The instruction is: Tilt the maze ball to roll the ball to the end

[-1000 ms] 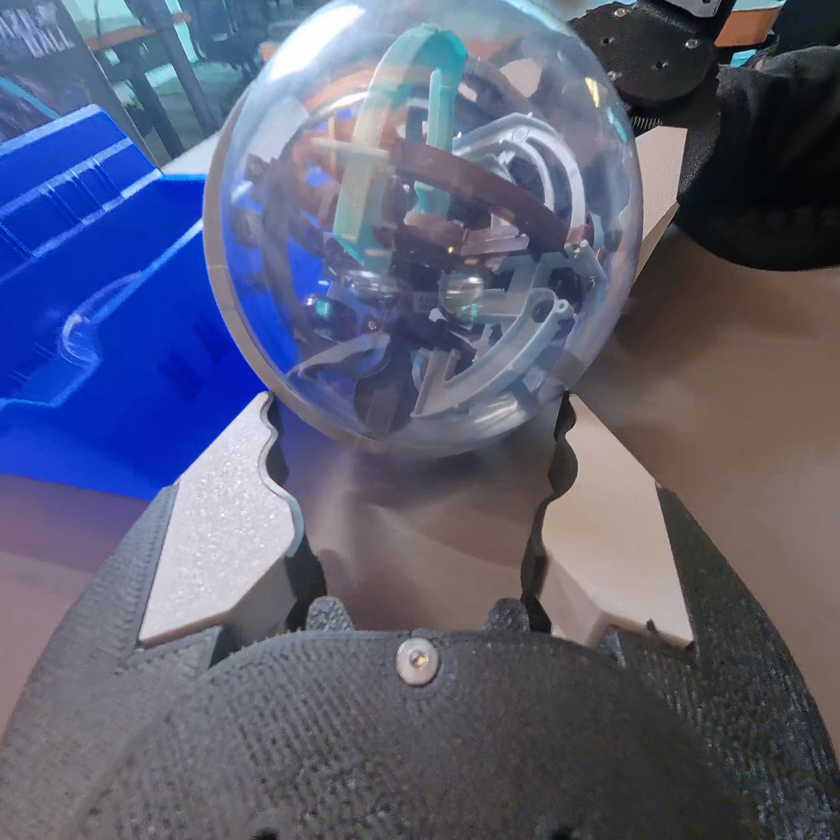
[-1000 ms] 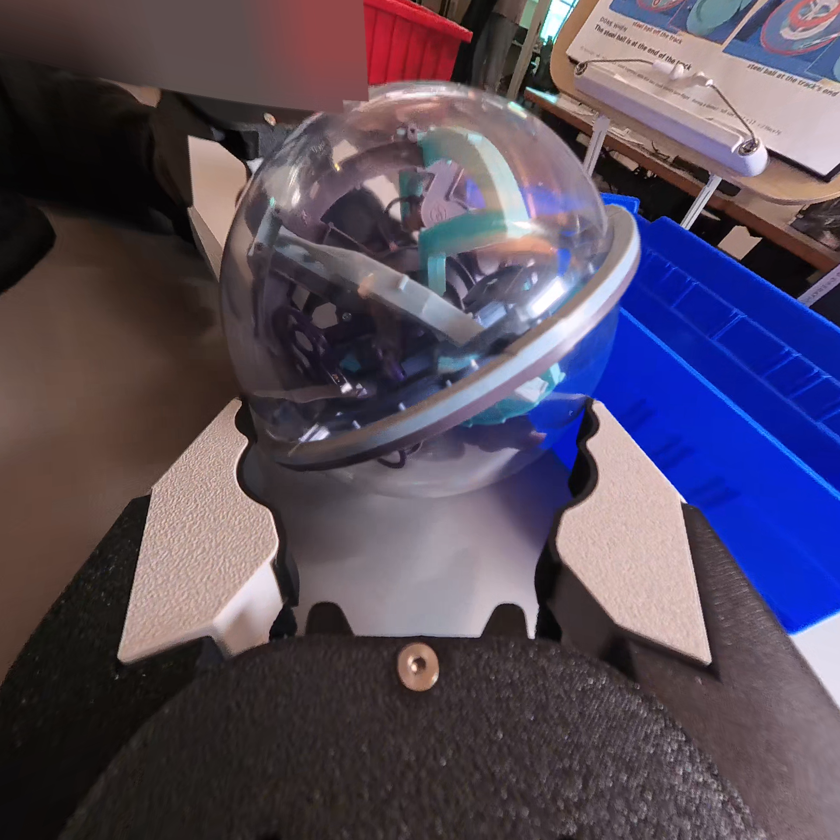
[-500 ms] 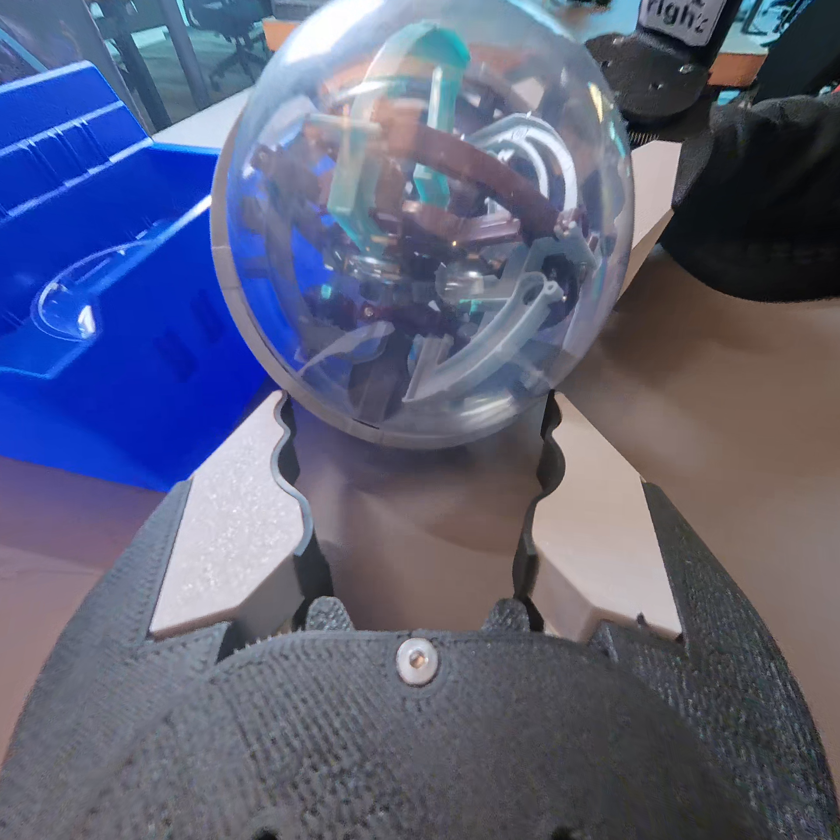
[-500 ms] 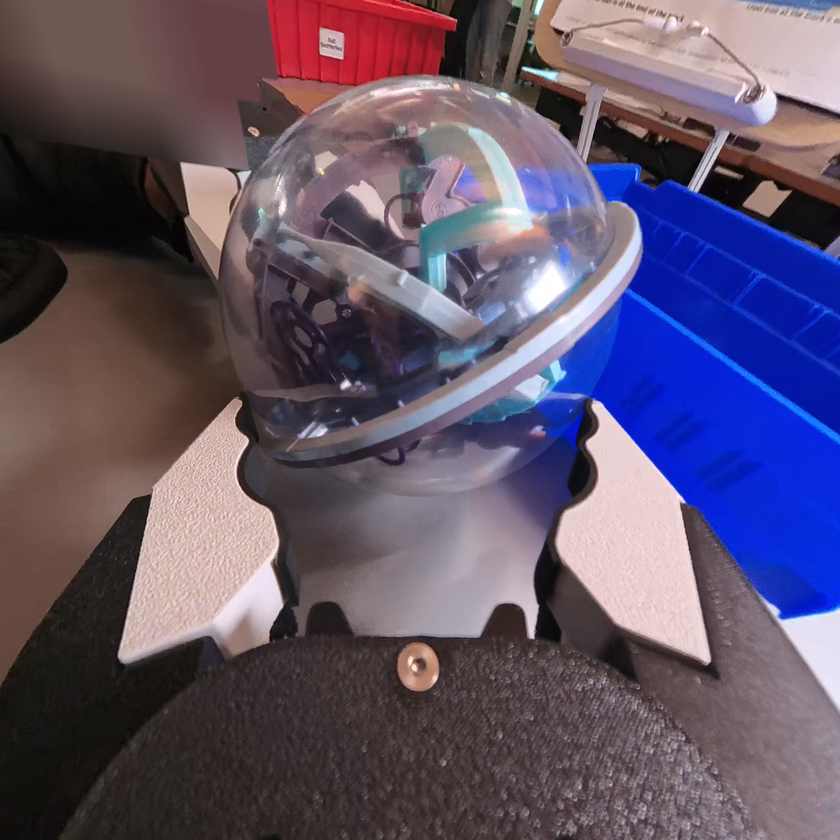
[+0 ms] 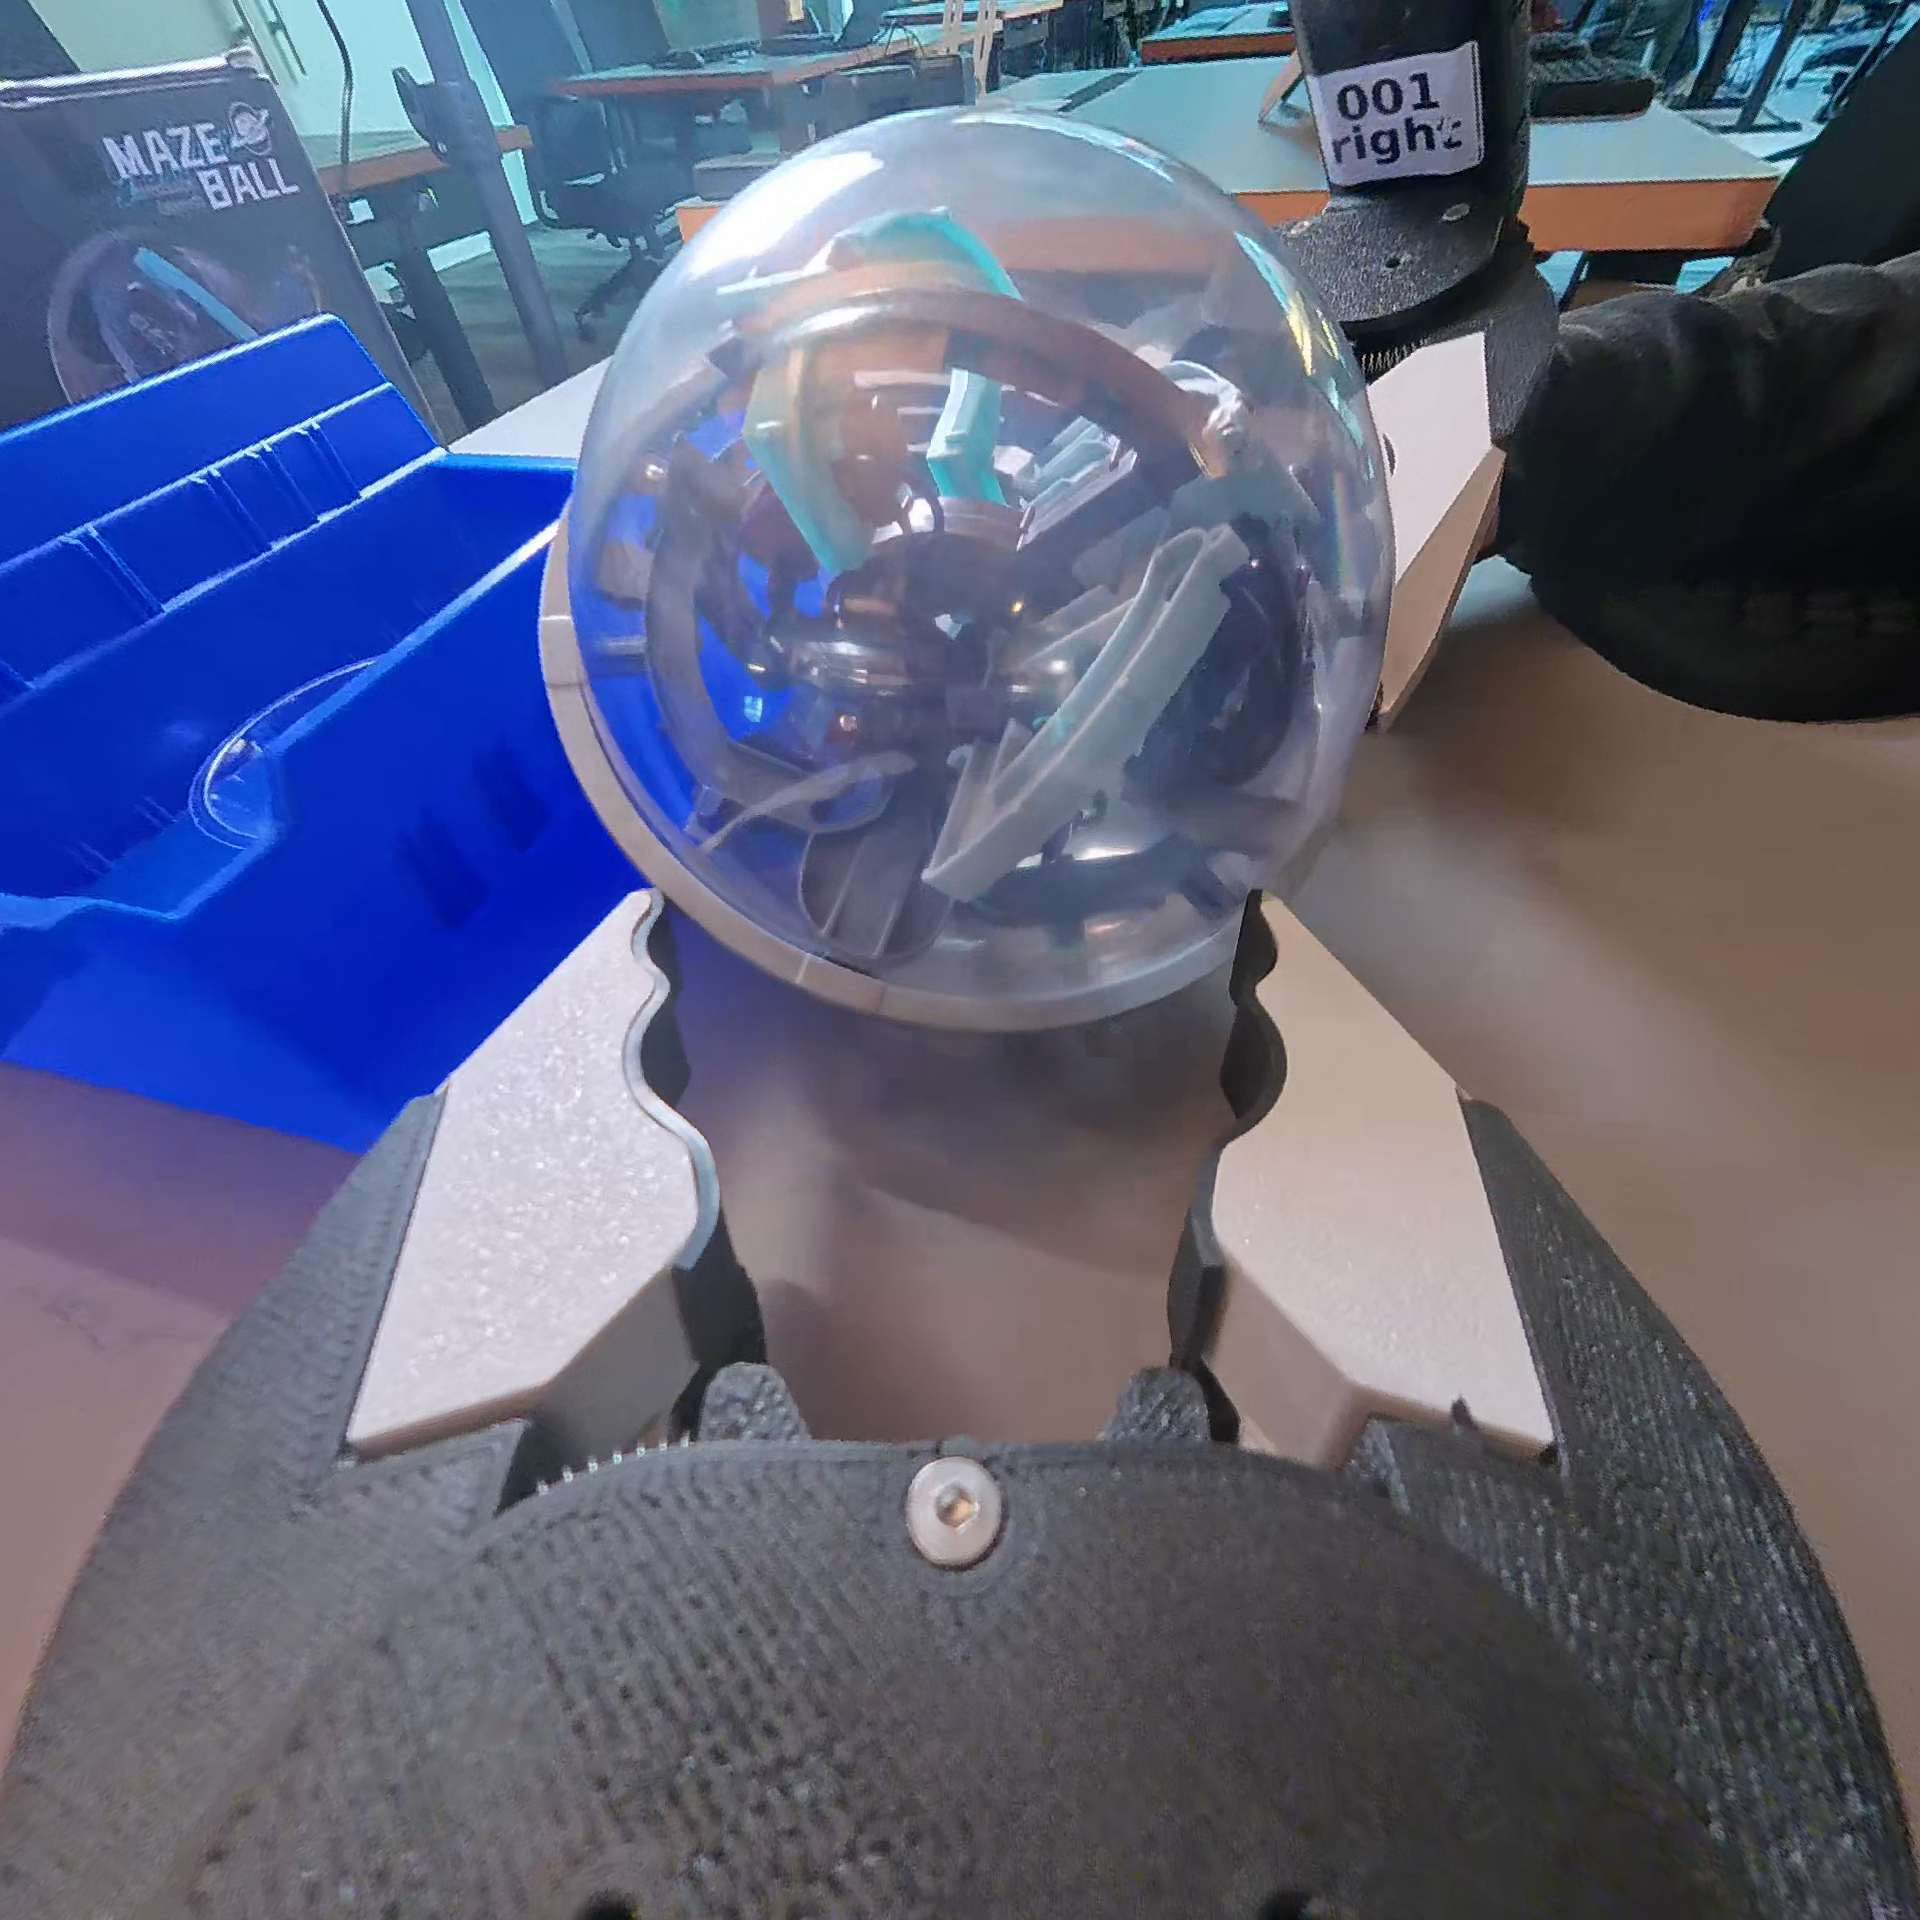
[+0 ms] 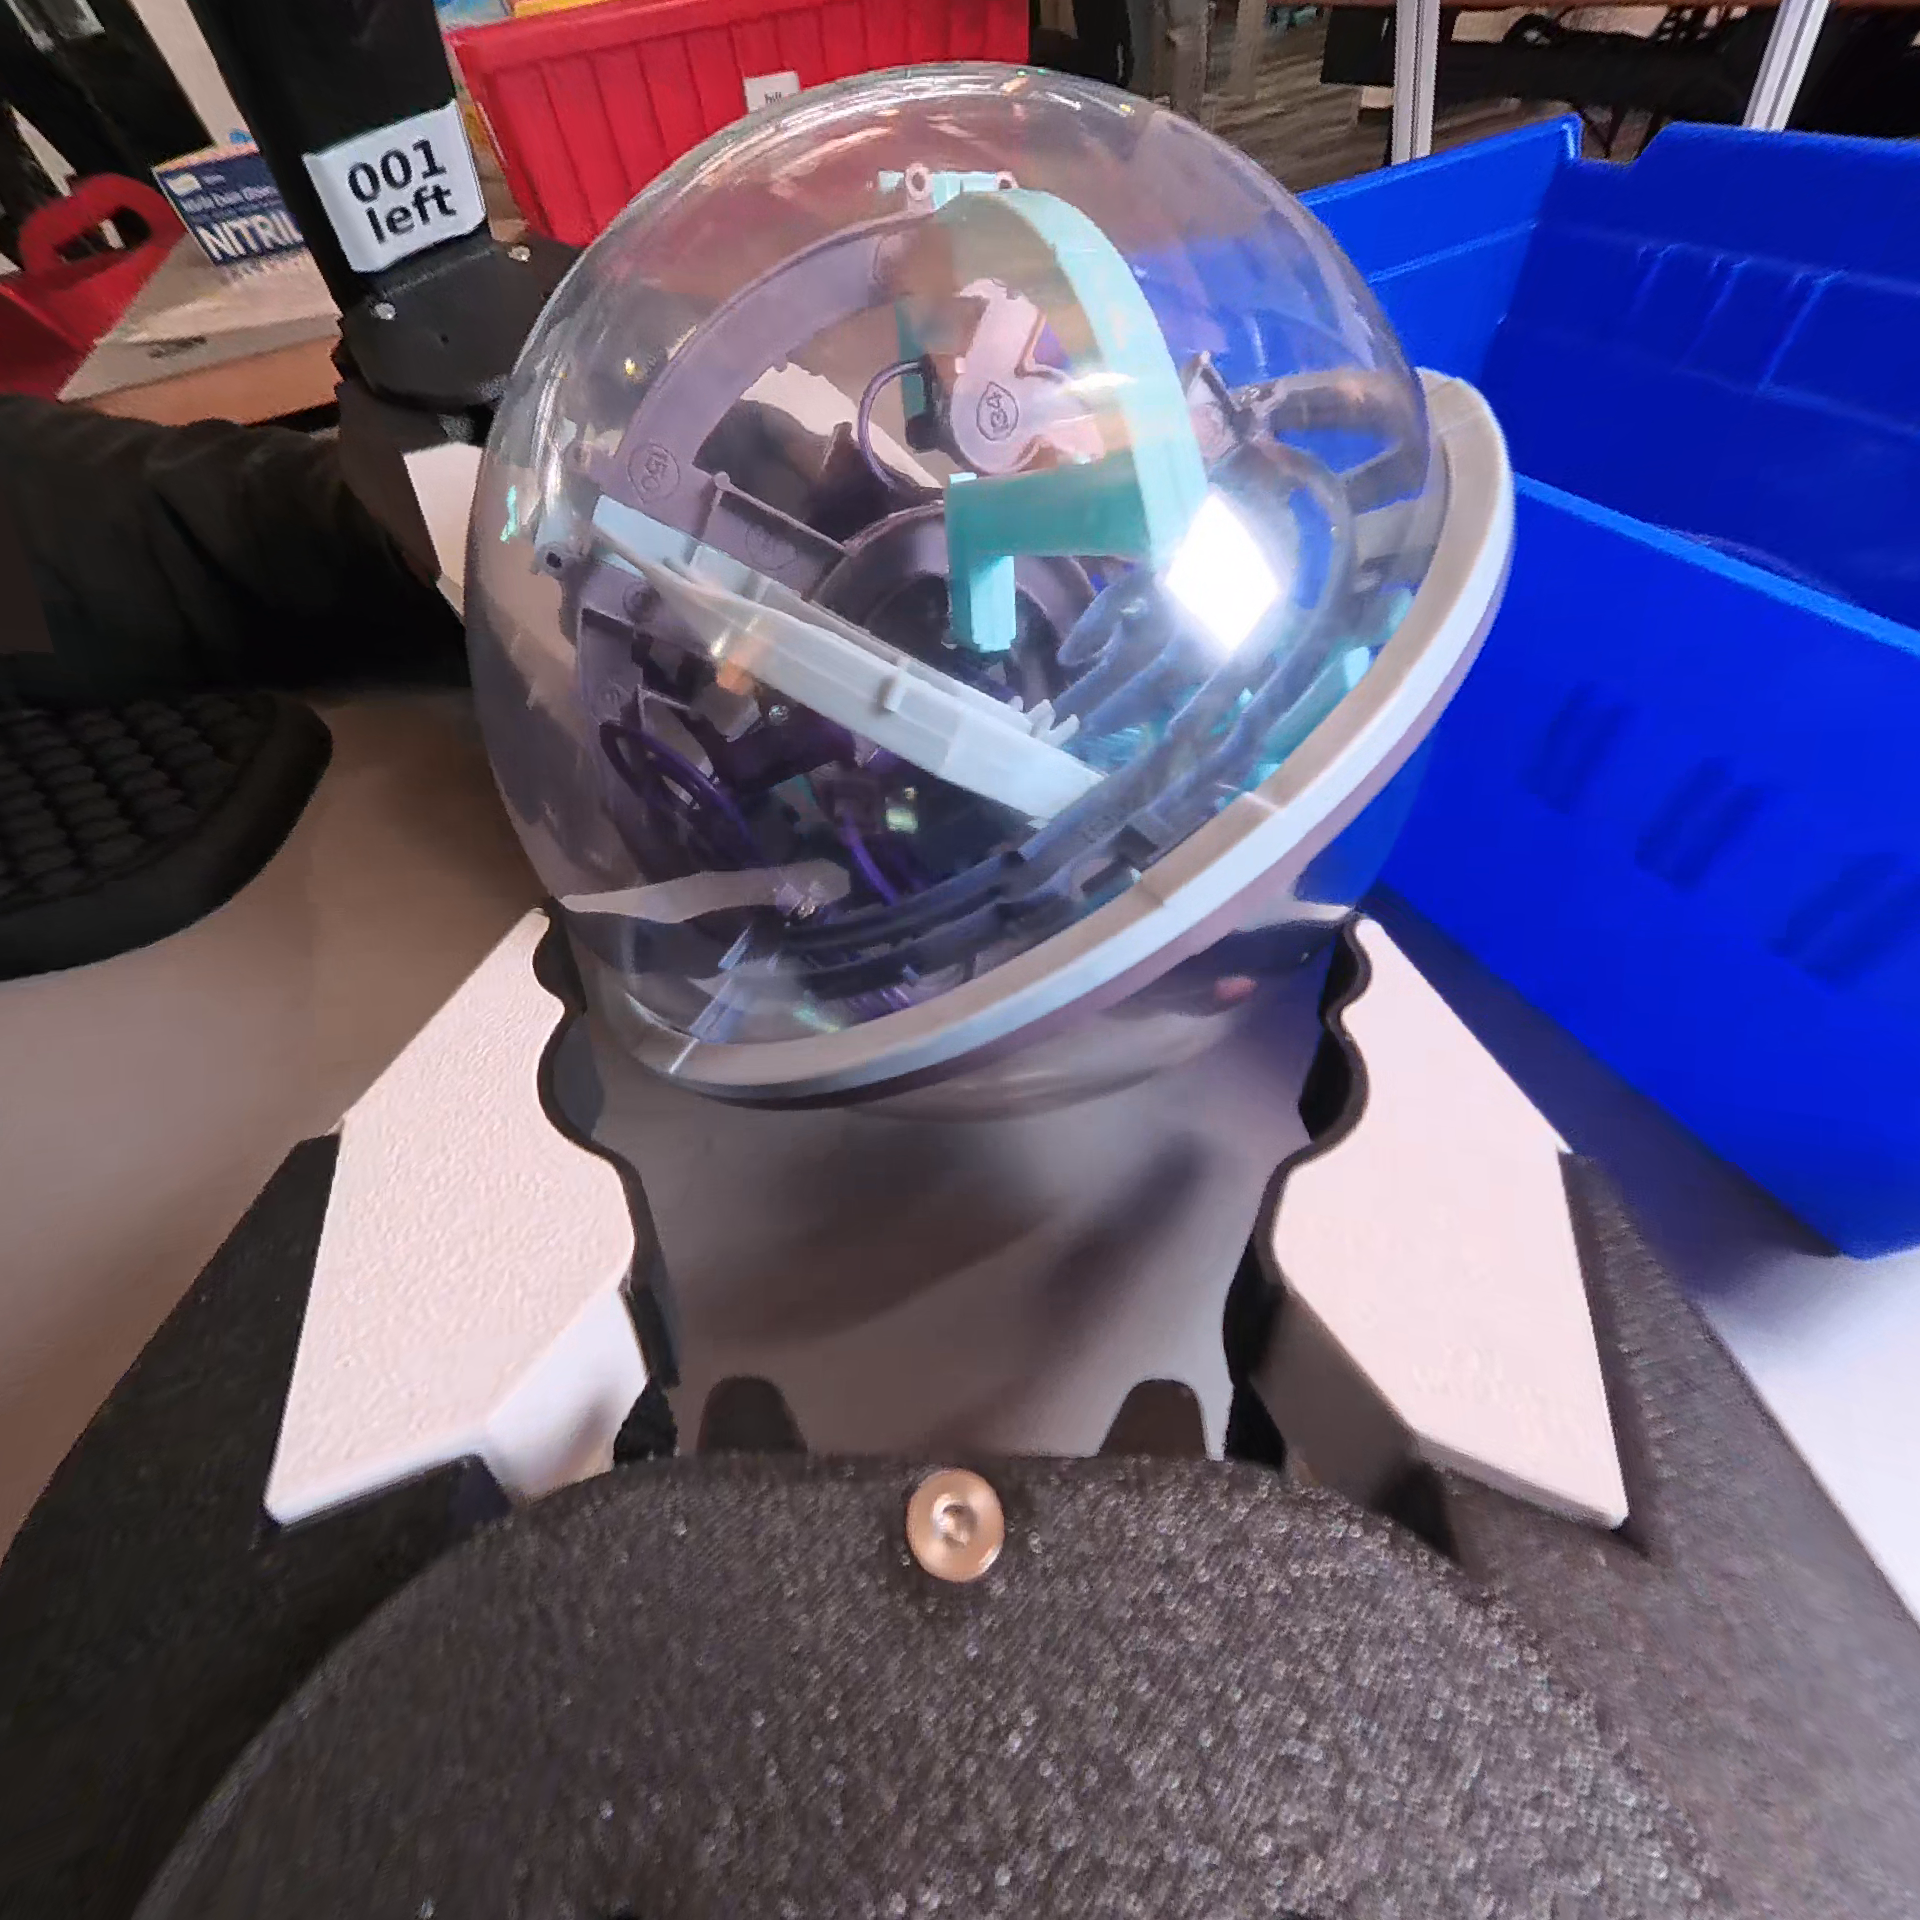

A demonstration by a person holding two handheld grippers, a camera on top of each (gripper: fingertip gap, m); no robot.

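The maze ball (image 5: 966,571) is a clear sphere with teal, grey and purple tracks inside and a grey seam ring. It is held above the tan table between both grippers, seam ring tilted. My left gripper (image 5: 951,925) is shut on its lower part from one side. My right gripper (image 6: 945,935) is shut on the maze ball (image 6: 966,582) from the opposite side. Each gripper shows behind the ball in the other's view: the right one (image 5: 1434,239), the left one (image 6: 416,312). I cannot pick out the small steel ball among the tracks.
A blue bin (image 5: 260,727) stands close beside the ball, also in the right wrist view (image 6: 1714,727), with a clear dome (image 5: 239,769) in it. The maze ball's box (image 5: 156,260) stands behind it. A red bin (image 6: 727,94) is farther back. Black gloved hands (image 5: 1714,499) hold the grippers.
Both grippers have turned the maze ball: its seam ring swung from the side toward the underside in the left wrist view. Both views now look higher, showing more of the room behind.
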